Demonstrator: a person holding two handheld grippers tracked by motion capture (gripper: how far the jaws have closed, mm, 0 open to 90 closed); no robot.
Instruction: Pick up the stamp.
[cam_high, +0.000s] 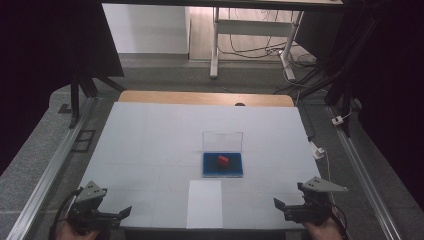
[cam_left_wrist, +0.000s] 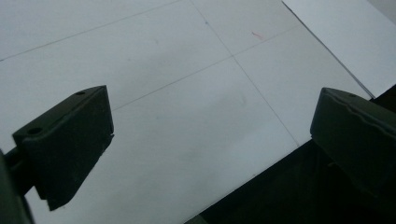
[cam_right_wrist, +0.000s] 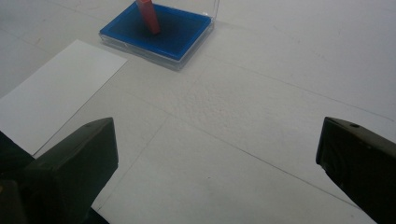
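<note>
From the high view, a white table (cam_high: 150, 145) carries a blue tray (cam_high: 223, 165) near its middle, with a clear lid (cam_high: 223, 141) standing upright along its far edge and a small red block (cam_high: 223, 160) resting inside. A white sheet (cam_high: 205, 204) lies just in front of the tray at the near edge. The left gripper (cam_high: 117, 214) and right gripper (cam_high: 281, 207) sit at the near corners, well apart from the tray. In the left gripper view, the jaws are spread wide over bare table, holding nothing. In the right gripper view, the jaws likewise gape empty, with the tray and red block ahead and the sheet to the left.
</note>
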